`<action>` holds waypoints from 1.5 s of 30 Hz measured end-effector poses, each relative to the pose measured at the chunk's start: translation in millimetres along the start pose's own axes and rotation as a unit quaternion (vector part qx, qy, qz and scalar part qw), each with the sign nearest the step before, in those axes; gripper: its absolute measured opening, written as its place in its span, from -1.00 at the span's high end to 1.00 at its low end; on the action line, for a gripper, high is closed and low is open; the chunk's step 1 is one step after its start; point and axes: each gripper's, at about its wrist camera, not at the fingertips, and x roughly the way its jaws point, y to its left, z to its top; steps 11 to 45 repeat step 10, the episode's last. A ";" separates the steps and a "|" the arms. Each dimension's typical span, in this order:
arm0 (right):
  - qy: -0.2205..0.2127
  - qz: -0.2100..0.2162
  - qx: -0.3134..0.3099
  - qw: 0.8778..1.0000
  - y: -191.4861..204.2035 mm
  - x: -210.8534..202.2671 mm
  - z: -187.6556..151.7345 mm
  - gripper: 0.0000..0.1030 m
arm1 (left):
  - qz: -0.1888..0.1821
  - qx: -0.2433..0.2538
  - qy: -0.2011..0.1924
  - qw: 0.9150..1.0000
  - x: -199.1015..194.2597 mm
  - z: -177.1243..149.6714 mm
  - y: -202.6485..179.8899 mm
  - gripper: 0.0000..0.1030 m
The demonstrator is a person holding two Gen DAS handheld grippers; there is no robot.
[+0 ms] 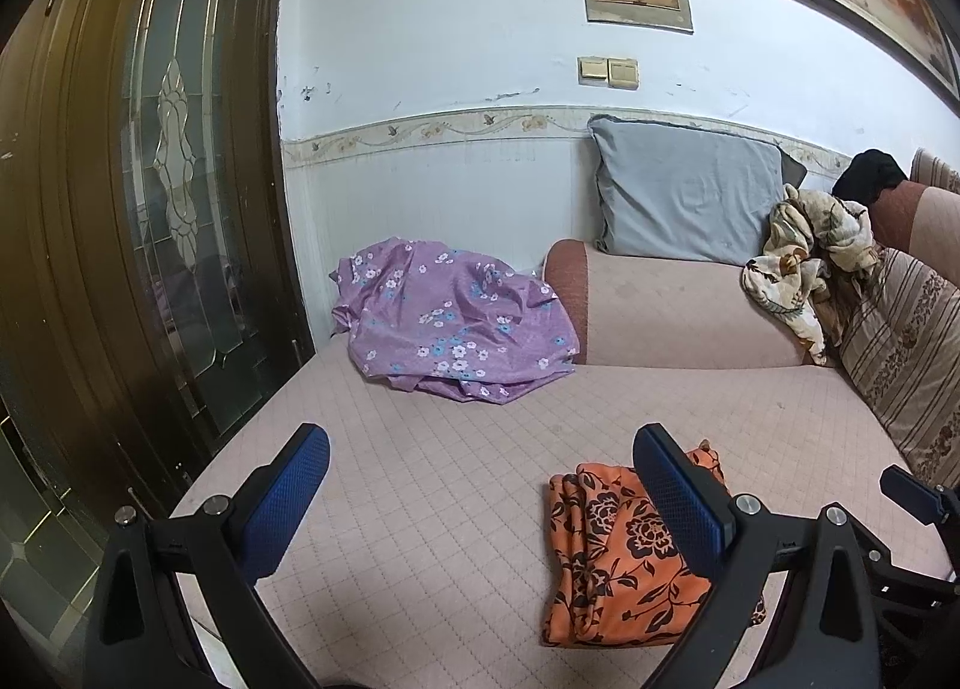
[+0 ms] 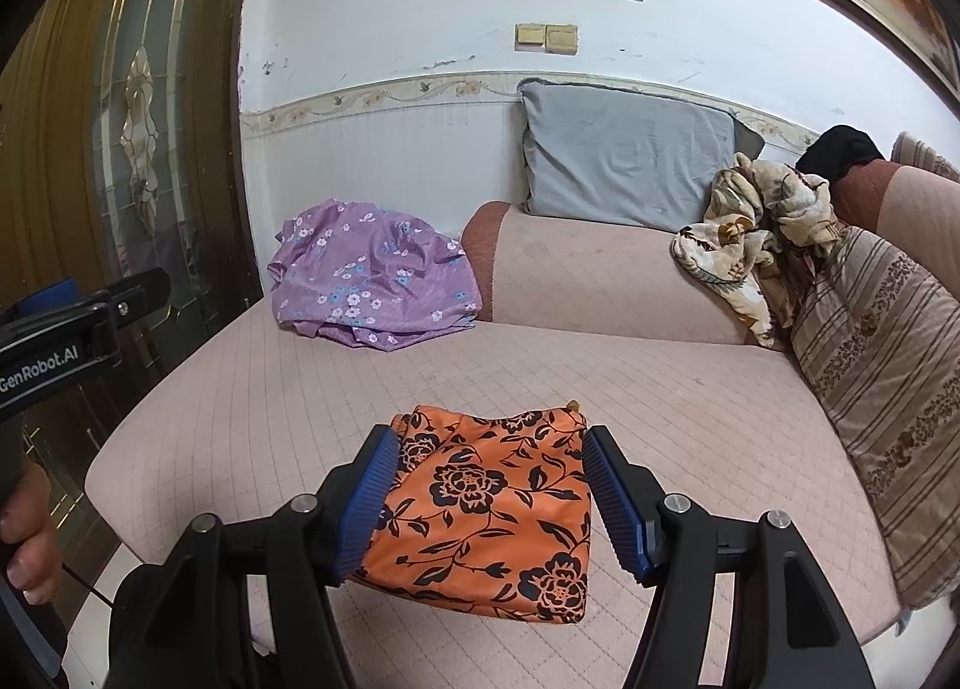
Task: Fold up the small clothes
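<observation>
Lies folded on the pink quilted sofa seat (image 2: 690, 407), near the front edge: the orange floral garment (image 2: 480, 509), a compact, rumpled rectangle. Looks thin, light, soft and probably a little slick, so likely to sag and slide open if lifted by one layer; best pinched through all layers at a corner or along the folded edge.

Hovers to the left of the cloth, the left gripper (image 1: 480, 509), jaws spread wide, nothing between them, the garment just beside its right finger.

Frames the cloth from above, the right gripper (image 2: 489, 503), jaws parted at about the garment's width, pads beside its two edges; pressing or merely flanking, cannot tell.
</observation>
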 end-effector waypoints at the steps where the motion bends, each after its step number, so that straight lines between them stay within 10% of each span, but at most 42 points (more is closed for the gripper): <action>1: 0.001 0.000 -0.002 1.000 1.1 1.6 0.3 -0.32 | 0.000 0.000 0.002 1.000 2.1 -0.3 0.2 -0.96; 45: 0.007 0.021 0.001 1.000 -2.7 34.5 12.9 -0.32 | -0.032 -0.018 0.022 0.999 36.5 -3.0 0.3 -0.96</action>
